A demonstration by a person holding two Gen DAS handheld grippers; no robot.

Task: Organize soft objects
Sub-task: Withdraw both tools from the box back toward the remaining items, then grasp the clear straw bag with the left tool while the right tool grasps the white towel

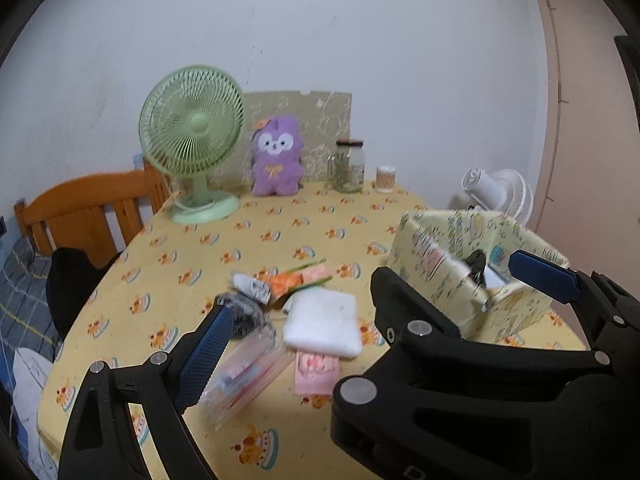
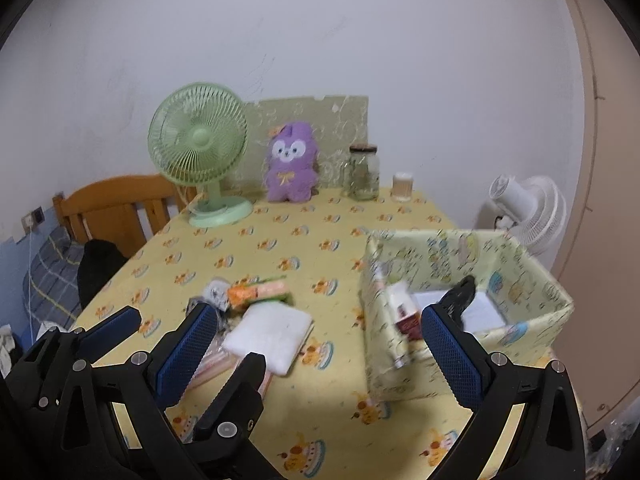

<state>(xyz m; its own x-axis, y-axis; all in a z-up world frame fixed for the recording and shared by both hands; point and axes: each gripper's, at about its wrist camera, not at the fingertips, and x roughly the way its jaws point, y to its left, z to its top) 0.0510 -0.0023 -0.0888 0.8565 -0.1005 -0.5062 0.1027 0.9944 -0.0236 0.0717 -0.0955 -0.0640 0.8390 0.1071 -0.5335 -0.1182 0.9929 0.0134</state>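
Here the left gripper (image 1: pixel 372 304) and right gripper (image 2: pixel 320 340) both hang wide open over the table (image 2: pixel 280 240), holding nothing. The soft pile lies mid-table: a white pad (image 1: pixel 322 324) on top, half covering a pink packet (image 1: pixel 314 372), with blurred orange and grey pieces behind that are hard to tell apart. The patterned box (image 2: pixel 520 256) stands just right, its contents partly hidden by a finger

My table (image 1: pixel 256 240), yellow printed cloth: green fan (image 1: pixel 192 140), purple plush (image 1: pixel 277 156), glass jar (image 1: pixel 349 166) at back; soft-item pile (image 1: pixel 296 304) mid; patterned box (image 1: pixel 476 264) right.
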